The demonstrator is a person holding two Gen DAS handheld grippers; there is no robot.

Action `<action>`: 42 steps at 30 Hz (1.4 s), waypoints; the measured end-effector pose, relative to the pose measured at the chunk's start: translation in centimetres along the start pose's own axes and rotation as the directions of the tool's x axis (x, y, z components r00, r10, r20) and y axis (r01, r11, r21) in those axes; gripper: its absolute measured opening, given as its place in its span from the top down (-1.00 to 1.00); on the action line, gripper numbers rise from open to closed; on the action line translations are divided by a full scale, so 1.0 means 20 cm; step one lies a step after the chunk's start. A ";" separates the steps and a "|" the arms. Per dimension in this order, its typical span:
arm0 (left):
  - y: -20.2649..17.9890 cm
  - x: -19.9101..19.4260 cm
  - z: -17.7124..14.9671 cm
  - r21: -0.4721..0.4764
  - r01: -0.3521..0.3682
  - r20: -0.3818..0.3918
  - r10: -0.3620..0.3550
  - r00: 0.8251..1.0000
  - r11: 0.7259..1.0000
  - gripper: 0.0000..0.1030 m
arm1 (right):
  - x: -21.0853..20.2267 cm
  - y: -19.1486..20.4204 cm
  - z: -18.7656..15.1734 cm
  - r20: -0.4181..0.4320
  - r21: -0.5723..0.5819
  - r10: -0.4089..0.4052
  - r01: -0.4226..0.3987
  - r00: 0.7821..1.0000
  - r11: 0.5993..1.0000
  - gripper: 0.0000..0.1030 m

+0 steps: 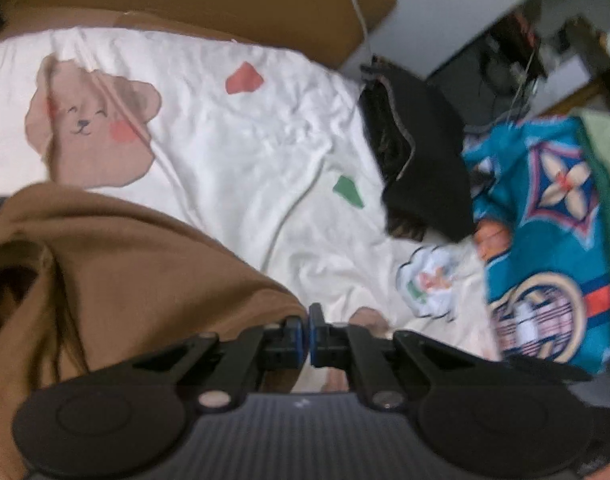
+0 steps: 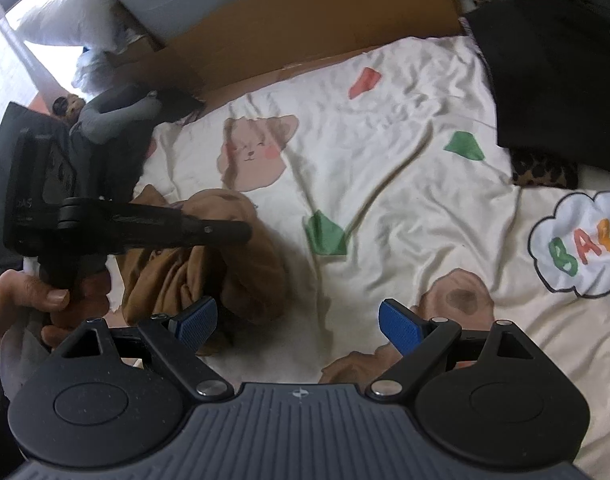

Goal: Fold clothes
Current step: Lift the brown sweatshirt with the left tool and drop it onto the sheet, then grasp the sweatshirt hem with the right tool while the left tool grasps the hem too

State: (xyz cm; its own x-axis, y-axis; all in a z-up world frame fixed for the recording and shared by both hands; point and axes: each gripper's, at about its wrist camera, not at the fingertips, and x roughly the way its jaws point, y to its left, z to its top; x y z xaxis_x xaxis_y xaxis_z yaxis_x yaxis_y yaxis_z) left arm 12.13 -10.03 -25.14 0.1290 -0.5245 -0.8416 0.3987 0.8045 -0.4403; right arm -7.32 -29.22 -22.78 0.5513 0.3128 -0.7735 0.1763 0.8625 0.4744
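While left fingers (image 1: pixel 308 334) pinch brown garment (image 1: pixel 145 272), right fingers (image 2: pixel 397 326) gape.

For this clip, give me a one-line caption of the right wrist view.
Open right gripper above a cartoon-print sheet, beside the left gripper at a bunched brown garment.

Each gripper is black with two round black discs at its back and a grey ribbed plate between them. The right gripper (image 2: pixel 299 322) has silver screws on its black arms and bright blue bumpy pads (image 2: pixel 399 326) on its fingers. The left gripper (image 1: pixel 308 334) has thin blue pads too, and the hand (image 2: pixel 29 300) on its handle shows a grey sleeve.
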 end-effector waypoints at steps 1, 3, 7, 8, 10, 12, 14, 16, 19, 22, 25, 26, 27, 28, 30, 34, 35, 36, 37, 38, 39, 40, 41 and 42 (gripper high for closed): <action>0.00 0.03 0.00 -0.005 -0.017 -0.025 0.017 1.000 1.000 0.85 | 0.00 -0.01 0.00 -0.001 0.002 -0.007 0.007 1.000 1.000 -0.76; 0.02 0.05 -0.02 -0.029 -0.005 -0.059 0.004 0.998 1.000 0.70 | 0.01 -0.02 0.00 -0.003 0.003 -0.014 0.014 1.000 1.000 -0.76; 0.06 -0.04 -0.06 -0.032 0.011 -0.030 -0.012 0.999 0.999 0.35 | 0.03 -0.01 -0.01 -0.012 -0.008 -0.013 0.012 1.000 1.000 -0.76; 0.07 -0.07 -0.07 -0.040 0.008 -0.020 -0.009 1.000 0.999 0.08 | 0.04 -0.01 -0.01 -0.017 -0.010 -0.013 0.013 1.000 1.000 -0.76; 0.09 -0.11 -0.08 -0.058 -0.005 0.000 0.005 1.000 0.998 -0.07 | 0.07 0.00 -0.01 -0.033 -0.010 -0.014 0.014 0.999 1.000 -0.76; 0.12 -0.17 -0.08 -0.072 -0.012 0.026 0.014 1.000 0.997 -0.07 | 0.09 0.02 -0.02 -0.046 -0.021 -0.015 0.014 0.999 1.000 -0.76; 0.17 -0.23 -0.08 -0.090 -0.019 0.055 0.024 0.998 0.996 -0.08 | 0.10 0.06 -0.03 -0.051 -0.044 -0.013 0.011 0.999 0.999 -0.76; 0.23 -0.28 -0.08 -0.119 -0.033 0.082 0.043 0.996 0.992 -0.08 | 0.11 0.10 -0.03 -0.053 -0.064 -0.010 0.007 0.999 0.998 -0.76; 0.34 -0.37 -0.08 -0.173 -0.079 0.117 0.100 0.988 0.982 -0.08 | 0.13 0.14 -0.03 -0.065 -0.084 -0.010 0.005 0.998 0.996 -0.76; 0.44 -0.45 -0.08 -0.222 -0.125 0.153 0.161 0.975 0.967 -0.09 | 0.18 0.19 -0.03 -0.086 -0.099 0.001 -0.009 0.996 0.995 -0.76; 0.53 -0.49 -0.09 -0.271 -0.156 0.165 0.205 0.965 0.950 -0.12 | 0.23 0.26 -0.03 -0.112 -0.134 0.035 -0.050 0.993 0.990 -0.61; 0.56 -0.50 -0.10 -0.286 -0.164 0.162 0.217 0.963 0.944 -0.13 | 0.24 0.29 -0.04 -0.121 -0.147 0.042 -0.060 0.992 0.987 -0.61; 0.60 -0.50 -0.11 -0.301 -0.176 0.156 0.230 0.961 0.937 -0.13 | 0.26 0.31 -0.04 -0.129 -0.159 0.050 -0.070 0.990 0.985 -0.60; 0.62 -0.49 -0.13 -0.314 -0.186 0.147 0.241 0.959 0.931 -0.13 | 0.28 0.33 -0.04 -0.139 -0.169 0.052 -0.075 0.989 0.983 -0.57; 0.67 -0.48 -0.16 -0.331 -0.198 0.126 0.252 0.960 0.923 -0.13 | 0.32 0.37 -0.05 -0.158 -0.189 0.055 -0.085 0.986 0.978 -0.47; 0.74 -0.46 -0.22 -0.342 -0.205 0.097 0.252 0.963 0.917 -0.27 | 0.40 0.42 -0.08 -0.198 -0.212 0.052 -0.095 0.979 0.973 -0.31; 0.75 -0.45 -0.23 -0.343 -0.207 0.092 0.252 0.963 0.916 -0.35 | 0.43 0.43 -0.09 -0.213 -0.214 0.058 -0.105 0.975 0.971 -0.19; 0.76 -0.45 -0.24 -0.343 -0.212 0.088 0.256 0.963 0.915 -0.35 | 0.45 0.43 -0.09 -0.228 -0.213 0.066 -0.116 0.971 0.970 -0.13; 0.77 -0.44 -0.26 -0.343 -0.218 0.081 0.260 0.962 0.914 -0.36 | 0.49 0.44 -0.10 -0.244 -0.213 0.071 -0.125 0.967 0.969 -0.07; 0.78 -0.43 -0.27 -0.345 -0.222 0.072 0.261 0.963 0.912 -0.36 | 0.52 0.45 -0.11 -0.259 -0.213 0.076 -0.134 0.963 0.968 -0.07; 0.80 -0.42 -0.28 -0.346 -0.224 0.062 0.260 0.964 0.911 -0.36 | 0.55 0.45 -0.12 -0.266 -0.220 0.074 -0.136 0.961 0.966 -0.07; 0.81 -0.41 -0.30 -0.347 -0.225 0.052 0.259 0.965 0.911 -0.36 | 0.58 0.47 -0.13 -0.274 -0.232 0.070 -0.137 0.959 0.963 -0.07; 0.82 -0.40 -0.31 -0.345 -0.227 0.041 0.256 0.966 0.911 -0.36 | 0.61 0.48 -0.15 -0.287 -0.250 0.065 -0.140 0.956 0.958 -0.07; 0.82 -0.39 -0.33 -0.344 -0.228 0.030 0.253 0.967 0.911 -0.36 | 0.64 0.49 -0.16 -0.297 -0.264 0.061 -0.143 0.953 0.954 -0.07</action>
State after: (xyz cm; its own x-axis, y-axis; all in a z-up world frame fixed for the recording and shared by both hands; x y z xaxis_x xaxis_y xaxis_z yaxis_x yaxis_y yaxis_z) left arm 11.73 9.16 -27.87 0.2534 -0.3118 -0.9157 0.0215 0.9482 -0.3169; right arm -1.13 -15.41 -29.39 0.2941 0.4684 -0.8331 -0.1256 0.8831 0.4521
